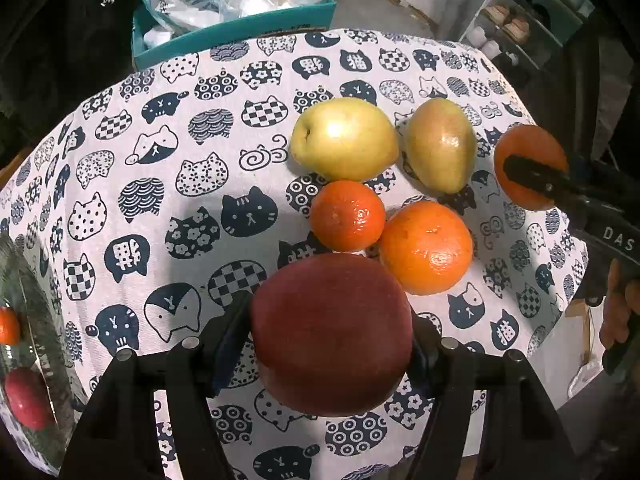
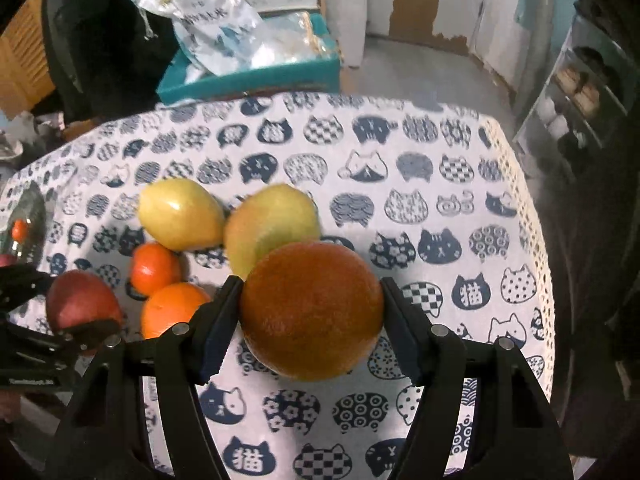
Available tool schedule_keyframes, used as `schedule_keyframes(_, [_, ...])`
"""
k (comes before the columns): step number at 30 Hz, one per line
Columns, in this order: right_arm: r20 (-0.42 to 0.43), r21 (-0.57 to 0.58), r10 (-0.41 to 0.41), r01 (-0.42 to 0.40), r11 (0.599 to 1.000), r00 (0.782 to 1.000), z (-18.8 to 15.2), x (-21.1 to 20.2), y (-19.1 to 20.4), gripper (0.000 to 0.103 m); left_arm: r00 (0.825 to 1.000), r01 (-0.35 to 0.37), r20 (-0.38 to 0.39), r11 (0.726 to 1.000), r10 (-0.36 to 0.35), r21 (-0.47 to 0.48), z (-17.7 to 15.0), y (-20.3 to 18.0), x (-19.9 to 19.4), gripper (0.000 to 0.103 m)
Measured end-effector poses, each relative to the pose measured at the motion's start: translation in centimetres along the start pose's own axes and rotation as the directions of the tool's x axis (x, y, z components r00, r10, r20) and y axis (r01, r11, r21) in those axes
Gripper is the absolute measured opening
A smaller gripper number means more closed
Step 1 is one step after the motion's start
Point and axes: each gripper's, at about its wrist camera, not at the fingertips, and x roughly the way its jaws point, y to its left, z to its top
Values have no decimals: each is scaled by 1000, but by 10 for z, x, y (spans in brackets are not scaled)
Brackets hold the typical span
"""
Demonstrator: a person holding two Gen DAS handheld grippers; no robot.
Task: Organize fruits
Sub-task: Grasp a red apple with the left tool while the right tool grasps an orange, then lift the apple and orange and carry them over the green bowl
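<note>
On the cat-print tablecloth (image 1: 168, 168), loose fruit; behind, a teal box (image 1: 240, 32).

Cat-print tablecloth (image 1: 168, 184) under two pears (image 1: 345, 139), two oranges (image 1: 426, 247).

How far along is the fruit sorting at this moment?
Done: a red fruit and a small orange already sit in the glass dish. In hand: the left hand-held gripper grips a red apple; the right hand-held gripper grips an orange. Left: two pears and two oranges on the tablecloth.
</note>
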Motion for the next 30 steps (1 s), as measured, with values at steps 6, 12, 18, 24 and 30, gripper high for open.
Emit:
schedule_keyframes(6, [48,-14,12,-11,1000,999,4,-20,13,68,999,-10,47,1000,10,3,-2,0,-19,69])
schedule_keyframes(12, [103,-26,31,-28,999,994,10,-43,27,68,993,-12,114,1000,13,-4,1,-1,-44,70])
schedule_keyframes(18, [160,-44,50,-44,998,986,19,-65,39,68,982,-29,189,1000,27,8,-1,-3,-77,70])
schedule_keyframes(24, [214,-63,73,-60,996,974,27,-88,53,68,966,-30,256,999,24,19,-4,-5,-106,70])
schedule_keyframes(30, [258,-89,104,-84,993,961,34,-110,70,68,950,-20,313,1000,13,20,-8,-3,-133,70])
